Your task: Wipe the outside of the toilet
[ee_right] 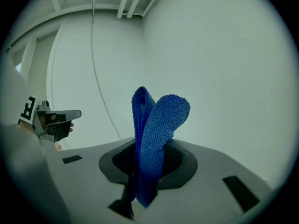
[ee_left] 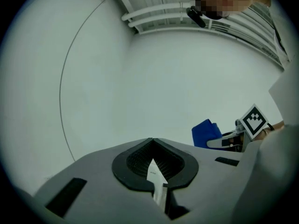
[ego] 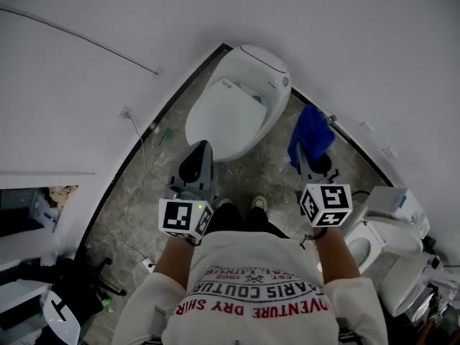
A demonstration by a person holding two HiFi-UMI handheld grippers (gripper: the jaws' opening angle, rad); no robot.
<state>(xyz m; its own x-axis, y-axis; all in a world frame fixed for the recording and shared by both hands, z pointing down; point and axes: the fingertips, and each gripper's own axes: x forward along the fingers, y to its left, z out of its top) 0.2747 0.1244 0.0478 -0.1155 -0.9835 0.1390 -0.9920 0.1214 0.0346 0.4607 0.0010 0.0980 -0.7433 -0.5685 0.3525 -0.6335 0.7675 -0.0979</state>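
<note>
- A thin cable (ego: 79,38) runs across the white wall at the left, above a grey marbled floor (ego: 140,192).
- The left tool (ego: 195,153) is held out ahead of the person's pale sweater (ego: 259,286), pointing toward the toilet's near rim. In the head view its tips lie just short of the bowl.
- In the left gripper view the left tool's jaws are drawn together. Only a thin pale sliver shows at the seam, and nothing can be made out in their grip.
- The toilet (ego: 237,110), white with its lid down, stands on the floor in the corner where the two white walls meet. It is ahead of both tools and sits between them in the head view.
- The person's shoes (ego: 259,203) rest on the floor just before the toilet's front.
- The right tool (ego: 305,157) is clamped on a folded blue cloth (ee_right: 156,134). The cloth rises out of the jaws in two upright lobes and is held to the right of the toilet, apart from it.
- Further right, another white toilet (ego: 374,239) stands on the floor.
</note>
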